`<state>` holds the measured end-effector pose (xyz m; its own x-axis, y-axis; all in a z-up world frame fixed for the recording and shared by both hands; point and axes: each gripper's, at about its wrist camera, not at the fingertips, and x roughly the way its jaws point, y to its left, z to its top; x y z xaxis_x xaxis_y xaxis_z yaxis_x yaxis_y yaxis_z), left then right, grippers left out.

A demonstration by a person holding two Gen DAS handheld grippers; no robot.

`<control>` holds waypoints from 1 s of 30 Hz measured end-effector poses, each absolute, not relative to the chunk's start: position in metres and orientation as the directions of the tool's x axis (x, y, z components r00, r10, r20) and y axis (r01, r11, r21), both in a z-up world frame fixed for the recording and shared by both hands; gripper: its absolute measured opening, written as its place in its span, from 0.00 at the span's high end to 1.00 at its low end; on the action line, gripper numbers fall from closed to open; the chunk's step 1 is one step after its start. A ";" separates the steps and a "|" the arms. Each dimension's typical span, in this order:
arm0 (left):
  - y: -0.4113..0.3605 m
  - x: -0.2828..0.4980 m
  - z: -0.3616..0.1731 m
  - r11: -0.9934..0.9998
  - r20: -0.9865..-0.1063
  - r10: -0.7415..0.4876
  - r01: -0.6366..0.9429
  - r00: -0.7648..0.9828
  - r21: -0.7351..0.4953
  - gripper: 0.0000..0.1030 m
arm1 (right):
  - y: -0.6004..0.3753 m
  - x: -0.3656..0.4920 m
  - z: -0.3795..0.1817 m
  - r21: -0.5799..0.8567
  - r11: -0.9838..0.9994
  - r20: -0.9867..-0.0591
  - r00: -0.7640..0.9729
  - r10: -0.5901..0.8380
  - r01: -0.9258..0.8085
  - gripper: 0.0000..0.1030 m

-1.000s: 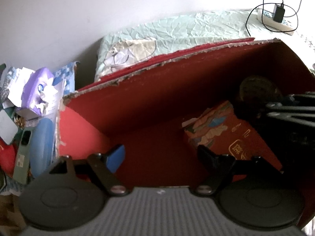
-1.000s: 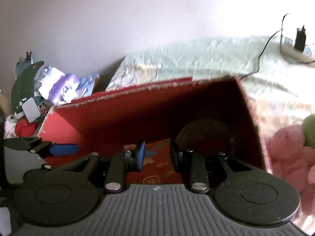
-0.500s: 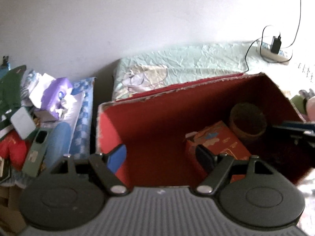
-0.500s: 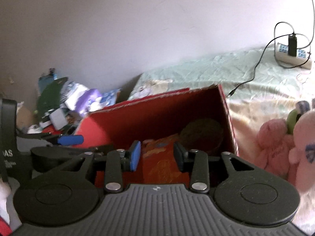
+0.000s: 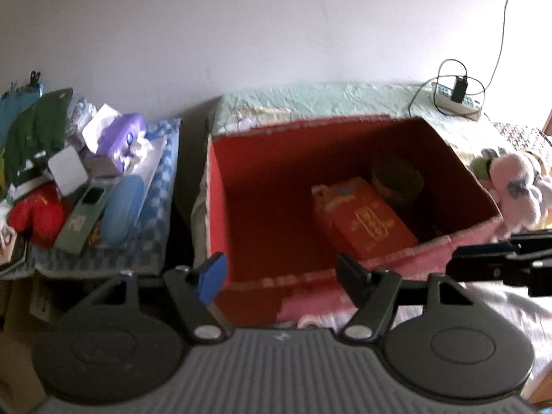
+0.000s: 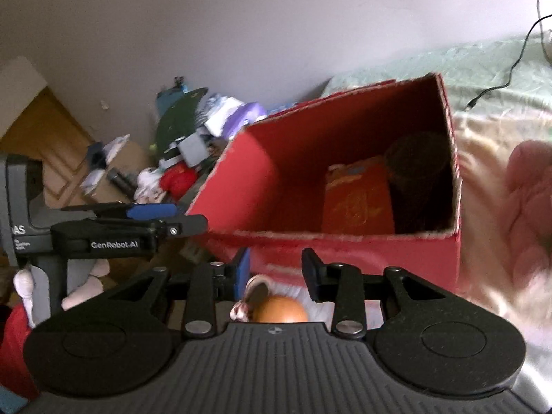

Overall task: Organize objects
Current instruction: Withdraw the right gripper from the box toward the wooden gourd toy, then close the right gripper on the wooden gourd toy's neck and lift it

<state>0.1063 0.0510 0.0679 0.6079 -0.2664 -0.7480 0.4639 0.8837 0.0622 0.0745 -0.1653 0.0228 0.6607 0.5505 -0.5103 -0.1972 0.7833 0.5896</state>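
Note:
An open red cardboard box point(image 5: 272, 186) stands on the bed. Inside lie an orange-red packet point(image 5: 365, 220) and a dark round tin point(image 5: 396, 176). My left gripper point(image 5: 281, 276) hovers over the box's near rim; its jaws are closing with nothing between them. In the right wrist view the same box point(image 6: 379, 255) is ahead, with the packet point(image 6: 358, 203) and tin point(image 6: 421, 158) in its right end. My right gripper point(image 6: 277, 272) is in front of the box's near wall, jaws closing on empty air. An orange round thing point(image 6: 281, 310) lies low between the finger bases, untouched.
A cluttered pile sits left of the box: purple tissue pack point(image 5: 126, 138), blue case point(image 5: 122, 207), green box point(image 5: 81, 217), red item point(image 5: 38, 214). Pink plush toys point(image 5: 514, 183) lie right of the box. A power strip with charger point(image 5: 455, 98) rests at the bed's far side.
Both grippers have backed up and out of the box, so its whole rim now shows. The right view swung left, bringing the left gripper and the floor clutter into sight.

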 end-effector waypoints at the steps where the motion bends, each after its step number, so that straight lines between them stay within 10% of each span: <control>1: 0.052 0.101 0.067 0.883 -0.751 -0.270 0.466 0.602 0.057 0.31 | -0.165 0.072 0.021 0.595 0.775 -0.509 0.646 0.568 -0.213 0.64; 30: 0.023 0.053 -0.034 0.800 -0.881 -0.402 0.563 0.249 -0.206 0.37 | -0.147 0.080 -0.063 0.643 0.762 -0.686 0.389 0.615 -0.071 0.64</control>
